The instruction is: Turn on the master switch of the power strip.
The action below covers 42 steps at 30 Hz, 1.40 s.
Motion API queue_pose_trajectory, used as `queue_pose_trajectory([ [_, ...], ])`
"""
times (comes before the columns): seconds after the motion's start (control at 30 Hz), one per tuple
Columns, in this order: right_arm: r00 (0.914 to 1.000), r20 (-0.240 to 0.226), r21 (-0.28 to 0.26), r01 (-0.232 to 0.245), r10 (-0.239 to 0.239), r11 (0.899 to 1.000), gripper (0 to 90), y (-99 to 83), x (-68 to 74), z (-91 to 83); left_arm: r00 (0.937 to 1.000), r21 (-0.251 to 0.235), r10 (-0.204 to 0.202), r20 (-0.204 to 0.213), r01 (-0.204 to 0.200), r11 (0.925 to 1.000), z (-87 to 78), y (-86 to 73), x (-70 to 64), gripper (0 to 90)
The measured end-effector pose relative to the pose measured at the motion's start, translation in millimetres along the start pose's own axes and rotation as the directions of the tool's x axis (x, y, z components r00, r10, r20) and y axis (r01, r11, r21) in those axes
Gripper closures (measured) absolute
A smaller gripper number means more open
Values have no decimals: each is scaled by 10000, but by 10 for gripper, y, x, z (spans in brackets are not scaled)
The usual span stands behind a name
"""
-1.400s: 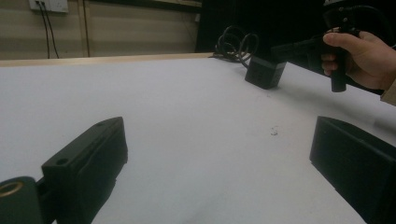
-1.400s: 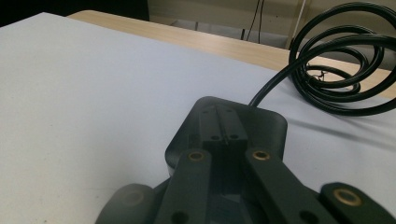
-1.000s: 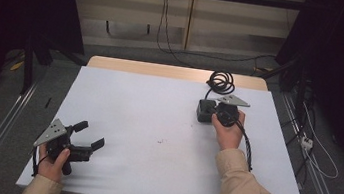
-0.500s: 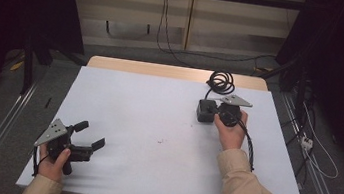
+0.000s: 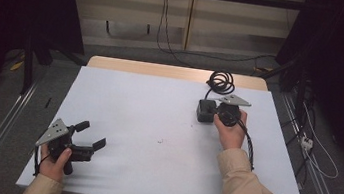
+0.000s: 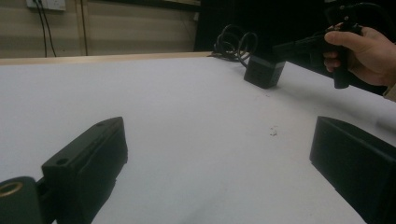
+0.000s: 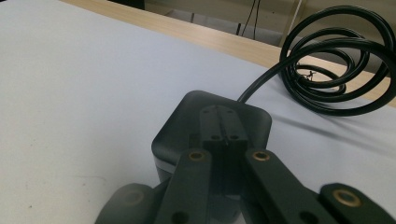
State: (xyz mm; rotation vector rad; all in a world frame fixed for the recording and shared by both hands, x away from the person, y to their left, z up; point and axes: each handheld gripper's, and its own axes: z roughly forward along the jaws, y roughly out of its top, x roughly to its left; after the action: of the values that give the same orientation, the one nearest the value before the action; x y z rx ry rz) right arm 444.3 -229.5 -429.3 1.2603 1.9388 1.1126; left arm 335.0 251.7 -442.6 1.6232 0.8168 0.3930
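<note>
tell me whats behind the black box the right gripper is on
Behind the black box its cable runs into a coiled black cable by the table's wooden far edge. The right gripper hides the box's near side.

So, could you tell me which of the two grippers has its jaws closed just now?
The right gripper, at the far right of the table, jaws shut above the black power adapter. The left gripper, near the front left corner, has jaws spread wide.

A black power adapter (image 5: pixel 205 110) with rounded corners and a smooth matte shell sits flat on the white surface (image 5: pixel 157 120), toward its far right part. A thick black cable (image 5: pixel 221 81) leaves its far side and lies just beyond it in a loose coil of several loops near the surface's wooden far edge.
</note>
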Motion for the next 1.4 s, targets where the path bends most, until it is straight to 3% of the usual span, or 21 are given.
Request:
queue_pose_trajectory([
  [0.17, 9998, -44, -39, -210, 210, 9998, 900, -8, -8, 1, 10000, 11, -10, 32, 10, 10000, 6, -1, -2, 37],
  [1.4, 9988, 3, 65, -485, 485, 9988, 900, -4, -3, 3, 10000, 16, 2, 5, -2, 10000, 12, 4, -8, 37],
])
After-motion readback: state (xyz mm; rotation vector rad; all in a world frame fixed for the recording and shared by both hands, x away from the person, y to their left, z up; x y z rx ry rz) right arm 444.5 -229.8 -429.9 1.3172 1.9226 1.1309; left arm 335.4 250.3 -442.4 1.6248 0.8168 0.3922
